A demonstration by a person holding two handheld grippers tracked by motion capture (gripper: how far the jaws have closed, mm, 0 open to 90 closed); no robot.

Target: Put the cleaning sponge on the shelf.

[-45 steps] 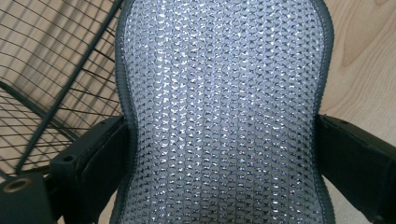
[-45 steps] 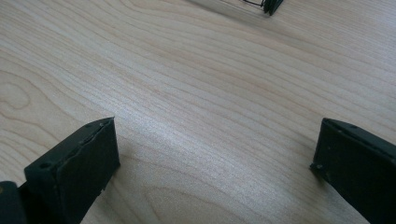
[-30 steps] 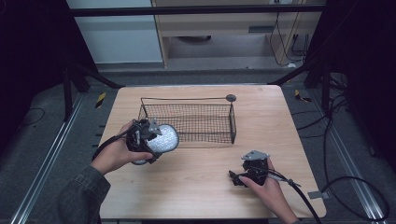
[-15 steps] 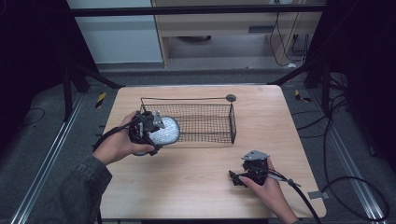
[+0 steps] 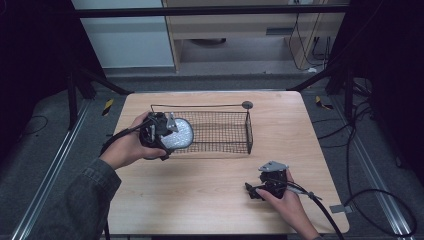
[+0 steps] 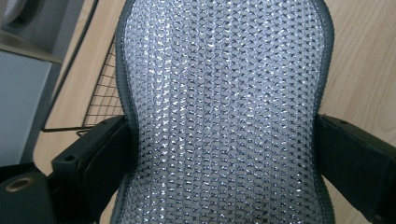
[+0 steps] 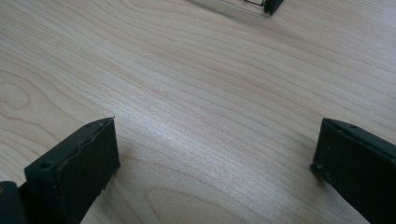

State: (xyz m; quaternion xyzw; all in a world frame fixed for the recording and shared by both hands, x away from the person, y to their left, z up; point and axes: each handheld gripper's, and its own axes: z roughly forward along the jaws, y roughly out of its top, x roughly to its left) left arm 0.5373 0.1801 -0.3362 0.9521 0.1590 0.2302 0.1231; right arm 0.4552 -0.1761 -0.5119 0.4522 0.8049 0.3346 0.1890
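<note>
High view: a light wooden desk (image 5: pixel 200 200) is seen from above, with a black wire basket (image 5: pixel 220 131) set toward its far edge, about midway between the left and right edges. A silvery mesh pad (image 5: pixel 177 134), oval and edged in dark grey, is held at the basket's left end, over or just inside its left wall; which of the two cannot be told from above. The pad is clamped by the left gripper (image 5: pixel 162 135), which is grasped by the person's left hand (image 5: pixel 125 147), the forearm in a dark sleeve (image 5: pixel 75 205) entering from the desk's near left corner.

In the left gripper view the mesh pad (image 6: pixel 224 112) is seen pressed between the two black jaws, one at each side, with the pad pinched slightly inward where it is gripped. The basket's wire wall (image 6: pixel 100 93) is visible behind it at the left, and bare desk wood (image 6: pixel 364 60) at the right.

Near the desk's near right corner the right gripper (image 5: pixel 255 191) is held low by the right hand (image 5: pixel 285 200), well apart from the basket, its cable (image 5: pixel 325 210) trailing off the near edge. In the right gripper view its jaws are seen spread wide with nothing between them, just above the bare wood grain (image 7: pixel 210 93); a corner of the basket (image 7: pixel 271 4) is caught at the top edge.
</note>
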